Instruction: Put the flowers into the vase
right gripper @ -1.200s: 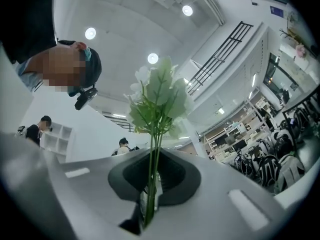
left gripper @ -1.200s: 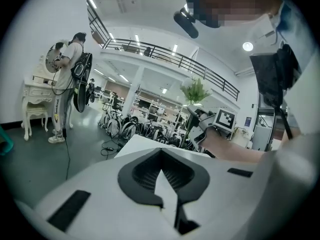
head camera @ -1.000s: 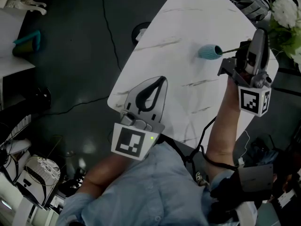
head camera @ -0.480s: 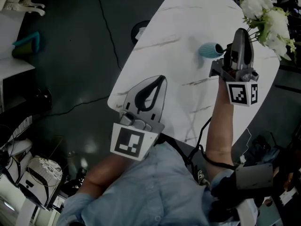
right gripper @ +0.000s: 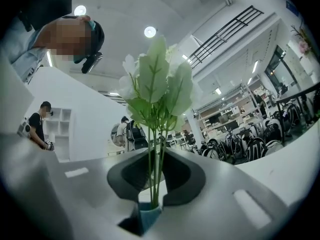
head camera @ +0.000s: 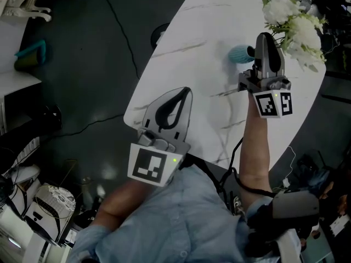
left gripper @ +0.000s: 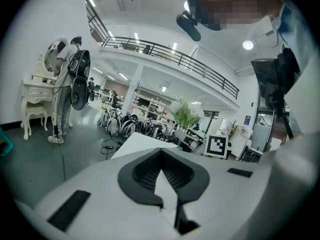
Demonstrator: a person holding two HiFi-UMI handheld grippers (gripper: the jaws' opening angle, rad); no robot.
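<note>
The desk's middle and far-left edge lie bare, open to approach. Near its right edge the vase and the flowers in it block passage. The left hand-held gripper hangs over the near-left corner.

The table runs from 7 o'clock to 1 o'clock ahead of me, with the vase standing on it toward the 1 o'clock end. The flowers have their stems in the vase, heads at its 2 o'clock. My left gripper hangs over the table's 7 o'clock corner.
</note>
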